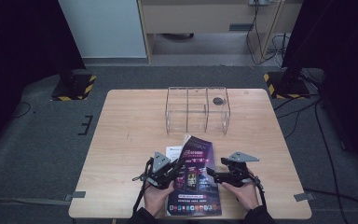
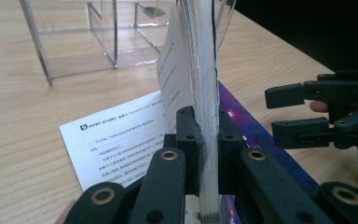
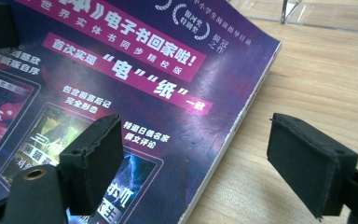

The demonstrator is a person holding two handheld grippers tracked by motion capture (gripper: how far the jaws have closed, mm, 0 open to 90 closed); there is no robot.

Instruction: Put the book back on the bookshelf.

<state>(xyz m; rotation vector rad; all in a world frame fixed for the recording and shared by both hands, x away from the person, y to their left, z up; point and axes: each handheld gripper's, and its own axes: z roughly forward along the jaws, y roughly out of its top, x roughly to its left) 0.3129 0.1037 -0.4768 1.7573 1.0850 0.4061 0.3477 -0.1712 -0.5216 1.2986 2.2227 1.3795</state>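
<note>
A magazine (image 1: 196, 179) with a purple cover (image 3: 144, 88) lies at the table's front middle. My left gripper (image 1: 175, 167) is shut on a thick sheaf of its pages (image 2: 200, 56), which stands on edge between the jaws of the left gripper (image 2: 204, 135). A white printed page (image 2: 116, 140) lies flat beneath. My right gripper (image 1: 213, 173) is open at the magazine's right side. In the right gripper view it (image 3: 196, 140) straddles the cover's edge, one pad over the cover and one over bare wood. In the left gripper view the right gripper (image 2: 289, 114) shows open.
A clear acrylic organizer (image 1: 197, 109) with several compartments stands at the back middle of the wooden table (image 1: 126, 135), with a small dark round object (image 1: 218, 100) in its right part. Cables and stand bases lie on the floor around.
</note>
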